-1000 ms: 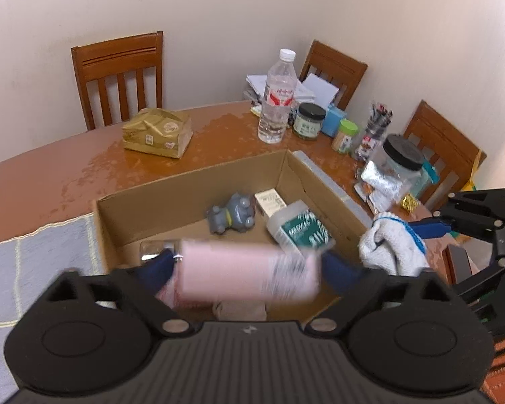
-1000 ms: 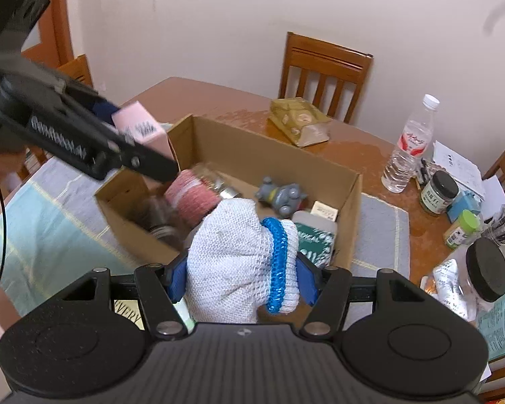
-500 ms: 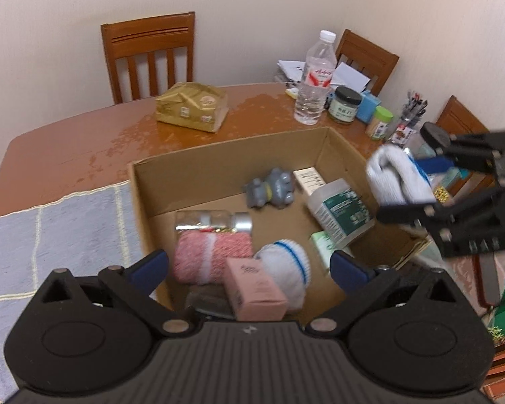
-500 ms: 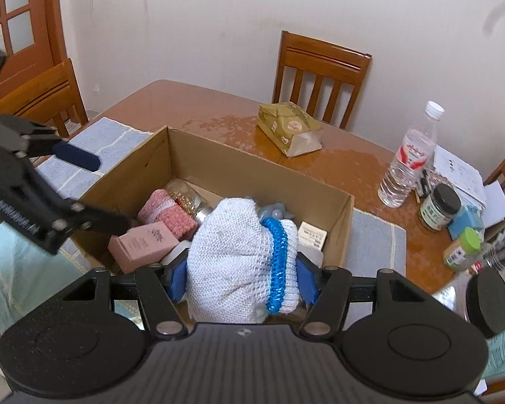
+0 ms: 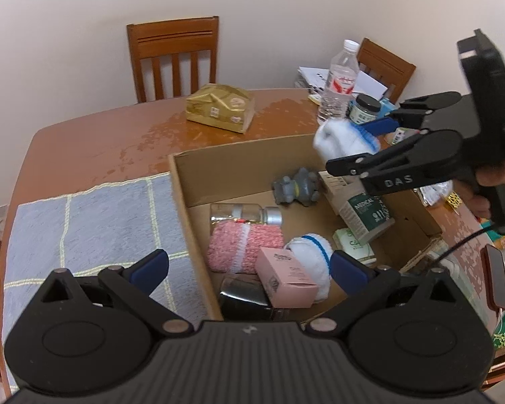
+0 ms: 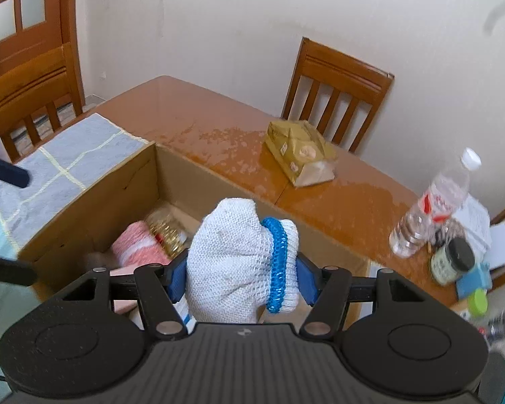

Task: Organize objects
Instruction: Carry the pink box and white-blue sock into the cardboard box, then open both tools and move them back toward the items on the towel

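While the wooden table [image 5: 94, 141] carried nearly everything, an open cardboard box [image 5: 239, 165] took up its near middle, flanked on one side by a blue-grey placemat [image 5: 94, 222] that reached the table's near edge. A gold gift box [image 5: 220, 107] sat towards the far edge, and a clear water bottle [image 5: 338, 84] stood near the far right corner beside a dark-lidded jar [image 5: 365, 107].

Inside the box lay a pink knitted roll [image 5: 244, 245], a glass bottle [image 5: 244, 215] just behind it, a green medical box [image 5: 367, 215], a grey toy figure [image 5: 298, 188], a rolled white glove with blue trim [image 5: 311, 252], and a pink carton [image 5: 286, 277] leaning against that glove.

Over the box's near edge hung the left gripper [image 5: 249, 267], its fingers spread wide with nothing pressed between them. At the box's far right corner, the right gripper [image 6: 240, 274] had a white knitted glove [image 6: 232, 262] with a blue cuff band between its fingers; the jaws had just been opening, yet the pads still touched the glove's sides.
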